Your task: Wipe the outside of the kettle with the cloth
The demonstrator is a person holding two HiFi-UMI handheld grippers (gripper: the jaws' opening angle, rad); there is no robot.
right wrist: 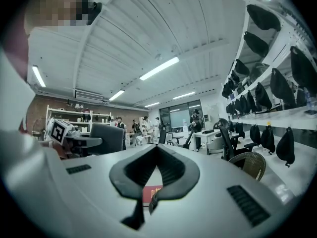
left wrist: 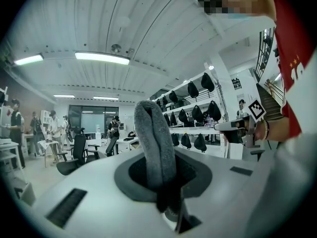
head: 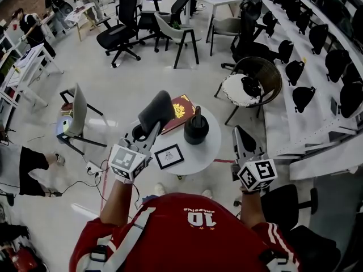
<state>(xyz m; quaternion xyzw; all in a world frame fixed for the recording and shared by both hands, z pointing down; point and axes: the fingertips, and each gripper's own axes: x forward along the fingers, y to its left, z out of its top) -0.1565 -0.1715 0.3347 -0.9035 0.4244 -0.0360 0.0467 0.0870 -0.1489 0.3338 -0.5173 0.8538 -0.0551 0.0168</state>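
A black kettle stands on the small round white table, right of centre. My left gripper is raised over the table's left edge and is shut on a grey cloth. In the left gripper view the cloth stands upright out of that gripper. The cloth is left of the kettle and apart from it. My right gripper hangs off the table's right side, shut with nothing in it. In the right gripper view its jaws meet at the tips. Neither gripper view shows the kettle.
A red book and a small framed picture lie on the table. A wicker chair stands to the right and a grey chair to the left. Shelves with black bags run along the right.
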